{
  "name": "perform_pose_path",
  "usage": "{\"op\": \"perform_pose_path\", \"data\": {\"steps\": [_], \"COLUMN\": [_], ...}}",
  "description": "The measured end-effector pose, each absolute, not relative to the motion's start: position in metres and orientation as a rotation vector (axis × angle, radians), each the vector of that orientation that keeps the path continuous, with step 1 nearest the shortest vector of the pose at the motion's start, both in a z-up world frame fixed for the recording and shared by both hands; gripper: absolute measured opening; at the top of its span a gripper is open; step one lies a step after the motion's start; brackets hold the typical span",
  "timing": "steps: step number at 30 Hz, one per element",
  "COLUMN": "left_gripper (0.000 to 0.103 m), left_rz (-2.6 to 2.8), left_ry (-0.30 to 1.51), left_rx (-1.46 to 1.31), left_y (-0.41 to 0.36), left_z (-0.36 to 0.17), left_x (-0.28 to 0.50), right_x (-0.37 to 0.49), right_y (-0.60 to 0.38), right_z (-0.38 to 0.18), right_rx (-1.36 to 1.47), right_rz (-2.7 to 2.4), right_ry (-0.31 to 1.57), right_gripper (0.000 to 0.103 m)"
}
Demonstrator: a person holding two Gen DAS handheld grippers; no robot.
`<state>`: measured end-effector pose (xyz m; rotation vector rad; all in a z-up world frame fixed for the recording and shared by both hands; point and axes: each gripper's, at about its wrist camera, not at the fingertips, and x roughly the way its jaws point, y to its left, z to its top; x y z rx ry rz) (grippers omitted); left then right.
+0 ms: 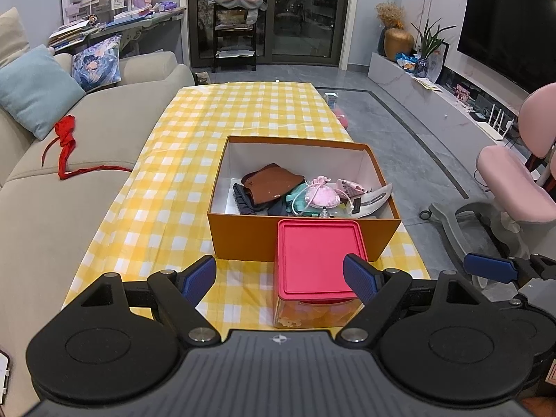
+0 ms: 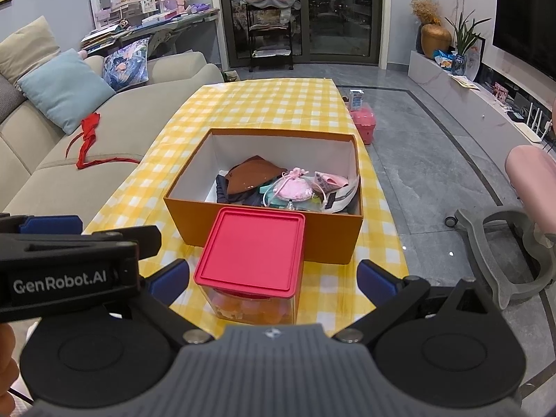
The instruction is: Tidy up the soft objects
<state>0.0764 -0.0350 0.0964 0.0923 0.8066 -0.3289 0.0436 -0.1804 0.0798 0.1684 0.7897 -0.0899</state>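
Both tongs hung over the near edge of the table w/ the yellow check cloth (image 1: pixel 194 132), nothing in either. My left gripper (image 1: pixel 279 278) was spread wide, pads apart either side of the red-lidded container (image 1: pixel 318 257), not touching it. Right gripper (image 2: pixel 274 283) same: spread wide, empty, that container (image 2: pixel 252 250) sitting between its fingers in view.

Soft stuff was mostly already in the orange box (image 1: pixel 243 232) just behind the container: brown cloth (image 1: pixel 271 184), a pink pouch (image 1: pixel 325 196), dark fabric and a few other bits piled toward the near side. Far half of the box looked bare.

One stray left, as far as I could judge: the red cloth (image 1: pixel 66 139) w/ its long strings, lying on the sofa (image 1: pixel 114 132) off to the left, well apart from the box. So I'd call this a between-picks pause, task near its end.

Next move prob. called for the left tongs to swing out over the sofa seat, pinch the bunched part rather than a string, and carry it high enough that the tails cleared the box wall.
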Motion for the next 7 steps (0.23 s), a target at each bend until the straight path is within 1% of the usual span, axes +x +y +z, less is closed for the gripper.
{"op": "perform_pose_path", "data": {"steps": [7], "left_gripper": [0.097], "left_rz": [-0.34], "left_ry": [0.79], "left_rx": [0.093], "left_y": [-0.0309], "left_z": [0.0935], "left_x": [0.0749], "right_x": [0.0439], "right_y": [-0.1797], "right_z": [0.0795], "right_rx": [0.157], "right_rz": [-0.091], "right_ry": [0.785], "right_gripper": [0.1]}}
